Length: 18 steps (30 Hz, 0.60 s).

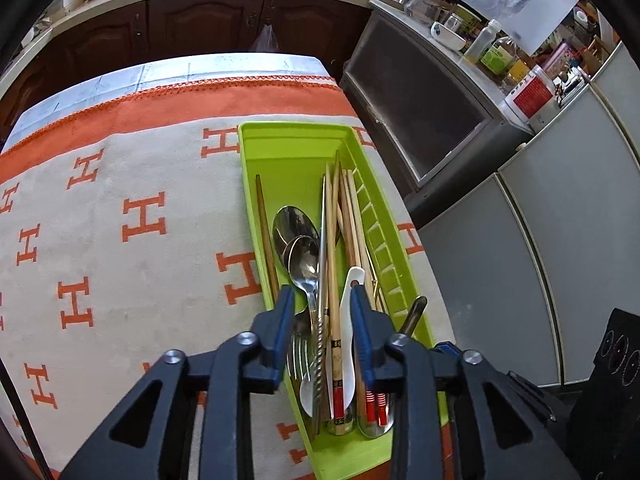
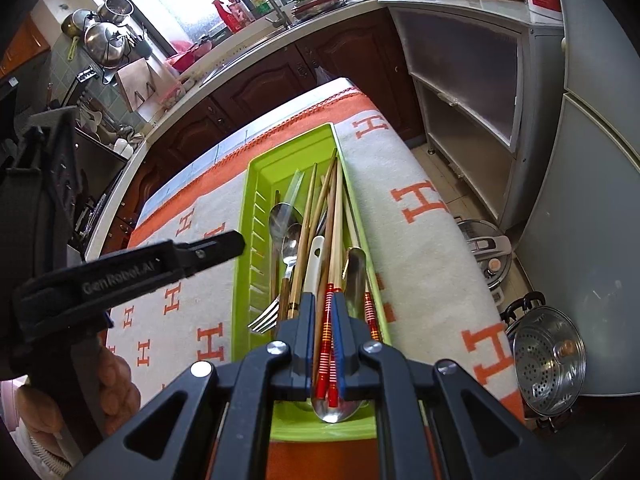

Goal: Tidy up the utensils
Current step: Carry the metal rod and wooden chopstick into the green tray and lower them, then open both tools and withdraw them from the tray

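A lime green utensil tray (image 1: 288,148) lies on the orange and cream cloth and also shows in the right wrist view (image 2: 260,176). It holds metal spoons (image 1: 298,236), several wooden chopsticks (image 1: 334,216), a fork (image 1: 298,350) and a white ceramic spoon (image 1: 349,320). My left gripper (image 1: 322,296) is open above the tray's near end, its fingers either side of the spoon handles and chopsticks. My right gripper (image 2: 323,302) is shut on red-striped chopsticks (image 2: 327,340) that lie over the tray. The left gripper's body (image 2: 132,268) shows at the left of the right wrist view.
The table (image 1: 120,208) with its H-patterned cloth ends just right of the tray. Beyond it stand a grey cabinet (image 1: 420,92) and a fridge (image 1: 560,208). A rice cooker (image 2: 486,256) and a steel steamer pot (image 2: 546,360) sit on the floor at the right.
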Motion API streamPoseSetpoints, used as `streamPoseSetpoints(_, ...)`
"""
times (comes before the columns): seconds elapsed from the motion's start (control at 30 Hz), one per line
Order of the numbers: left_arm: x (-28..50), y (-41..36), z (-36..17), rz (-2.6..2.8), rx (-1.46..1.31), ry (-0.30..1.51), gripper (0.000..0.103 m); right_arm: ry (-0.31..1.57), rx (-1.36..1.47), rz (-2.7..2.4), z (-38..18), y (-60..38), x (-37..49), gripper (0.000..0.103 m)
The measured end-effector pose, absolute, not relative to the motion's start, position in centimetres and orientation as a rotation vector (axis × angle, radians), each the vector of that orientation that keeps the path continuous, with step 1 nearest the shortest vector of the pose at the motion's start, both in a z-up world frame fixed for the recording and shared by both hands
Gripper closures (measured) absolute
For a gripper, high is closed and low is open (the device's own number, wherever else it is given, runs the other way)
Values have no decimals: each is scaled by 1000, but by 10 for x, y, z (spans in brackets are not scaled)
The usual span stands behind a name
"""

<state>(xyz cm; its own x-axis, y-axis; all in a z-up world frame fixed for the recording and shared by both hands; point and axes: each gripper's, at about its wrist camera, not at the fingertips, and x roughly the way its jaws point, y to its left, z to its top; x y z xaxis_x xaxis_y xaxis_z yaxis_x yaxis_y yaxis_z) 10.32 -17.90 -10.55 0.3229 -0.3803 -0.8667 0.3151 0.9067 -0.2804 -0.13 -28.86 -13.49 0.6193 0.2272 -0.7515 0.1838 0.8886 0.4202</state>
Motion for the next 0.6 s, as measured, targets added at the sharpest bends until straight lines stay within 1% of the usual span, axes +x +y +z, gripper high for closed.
streamPoseSetpoints(0.03,102,-178,-106,-452,-50,1149,66,911,492,26,-134,-289,-2,94)
streamPoseSetpoints(0.2,91,-165,-102,-421,10,1111,62,912,485,35,-133,-286,-3,94)
streamPoseSetpoints(0.23,90,-160,-100,-412,17,1104,60,911,483,37,-133,-284,-3,94)
streamPoseSetpoints(0.4,82,-135,-86,-363,43,1062,55,903,465,57,-126,-276,-4,94)
streamPoseSetpoints(0.43,81,-130,-83,-348,43,1059,50,901,461,62,-124,-274,-5,94)
streamPoseSetpoints(0.47,79,-125,-79,-329,39,1055,42,900,458,68,-122,-272,-5,94)
streamPoseSetpoints(0.53,74,-113,-72,-303,18,1043,35,899,452,81,-119,-269,-5,94)
streamPoseSetpoints(0.6,68,-102,-61,-289,5,1010,32,898,442,91,-116,-265,-5,94)
